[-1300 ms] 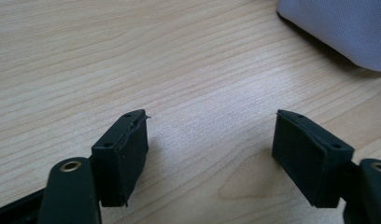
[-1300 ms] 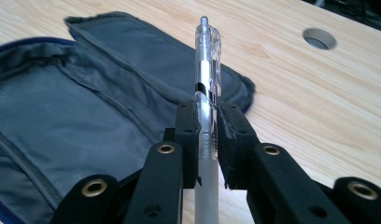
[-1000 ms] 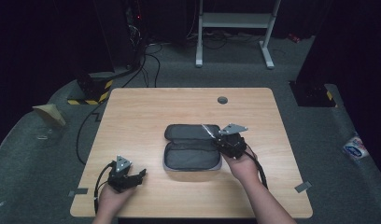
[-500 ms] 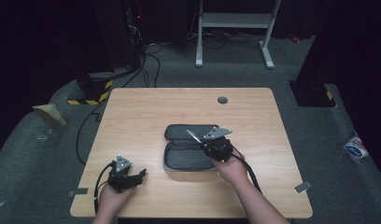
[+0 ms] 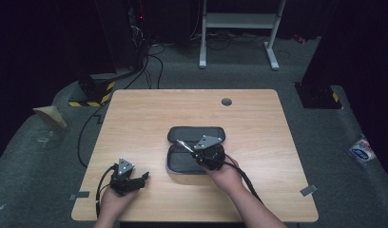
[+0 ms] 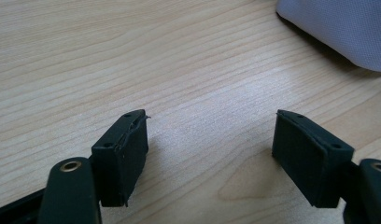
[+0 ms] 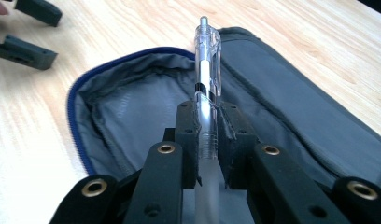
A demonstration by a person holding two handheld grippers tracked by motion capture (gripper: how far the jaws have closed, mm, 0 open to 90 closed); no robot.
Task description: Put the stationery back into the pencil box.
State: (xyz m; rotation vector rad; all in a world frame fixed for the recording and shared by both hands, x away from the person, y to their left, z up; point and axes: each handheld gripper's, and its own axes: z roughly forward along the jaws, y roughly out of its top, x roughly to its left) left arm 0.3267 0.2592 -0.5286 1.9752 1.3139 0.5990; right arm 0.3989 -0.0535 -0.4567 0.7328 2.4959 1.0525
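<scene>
The right gripper (image 5: 185,145) is clamped on a pen (image 7: 207,88), its two black, blocky jaws pressed against the barrel from both sides. The pen is slim and made of clear plastic with a frosted lower section, a thin white core inside, a dark band partway up and a small rounded tip that points away from the jaws. It hangs over the open case (image 7: 146,107), above the soft grey lining.

The case is a long, flat pouch with rounded ends, dark textile outside and edged by a blue zip line along the rim. In the high view the case (image 5: 194,164) lies near the middle of the table (image 5: 149,114), folded open into two halves, the far half (image 5: 196,134) dark and smooth.

The table top is pale wood with a fine straight grain, rectangular with softened corners, and has a small round grey cap (image 5: 226,101) near its far edge.

The left gripper (image 5: 143,177) rests near the table's near left corner, well apart from the case. Its jaws stand wide apart with nothing between them: in the left gripper view the matte black pads (image 6: 125,156) sit just over bare wood, and a corner of grey woven fabric (image 6: 338,28) shows at the upper right.
</scene>
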